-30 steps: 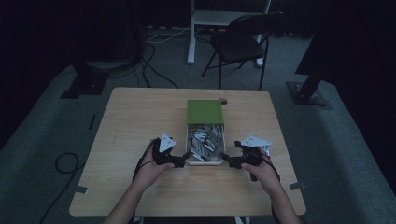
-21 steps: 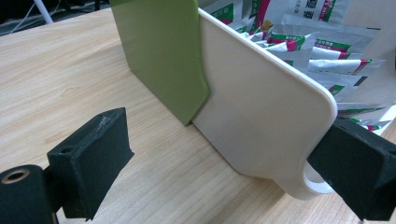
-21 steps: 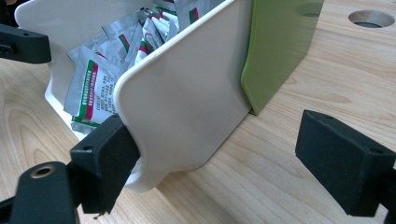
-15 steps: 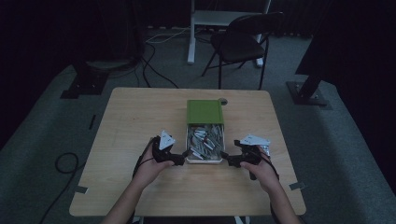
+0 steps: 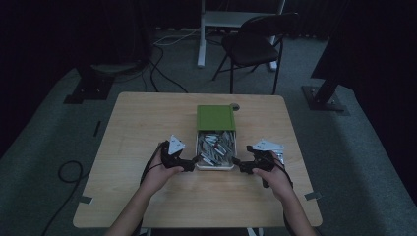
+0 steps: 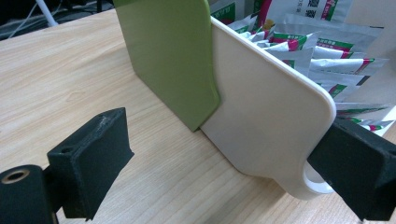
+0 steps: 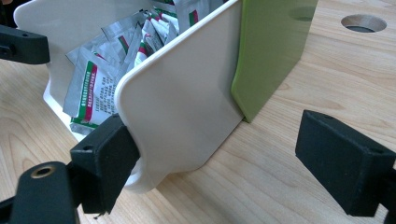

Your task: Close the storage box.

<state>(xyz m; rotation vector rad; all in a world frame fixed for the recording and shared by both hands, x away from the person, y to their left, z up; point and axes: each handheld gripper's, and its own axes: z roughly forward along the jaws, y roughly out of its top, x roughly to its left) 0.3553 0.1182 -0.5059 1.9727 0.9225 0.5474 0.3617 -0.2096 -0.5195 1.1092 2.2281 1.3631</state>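
Observation:
A white open-topped box (image 5: 215, 167) holding several foil sachets (image 5: 216, 145) sits mid-table, and a green lid (image 5: 216, 117) covers its far half. My left gripper (image 5: 191, 162) is open at the box's near left corner. In the left gripper view (image 6: 224, 172) the white side wall (image 6: 266, 116) stands between the wide-apart jaws, and the right jaw is against the near end. My right gripper (image 5: 241, 166) is open at the near right corner. In the right gripper view (image 7: 224, 163) its left jaw touches the corner of the white wall (image 7: 187, 107), and the green lid (image 7: 271, 51) lies beyond.
The wooden table (image 5: 147, 123) has a round cable hole (image 5: 235, 106) just behind the lid, which shows in the right gripper view as the hole (image 7: 363, 22). A dark chair (image 5: 255, 46) and a white desk leg (image 5: 201, 39) stand beyond the far edge.

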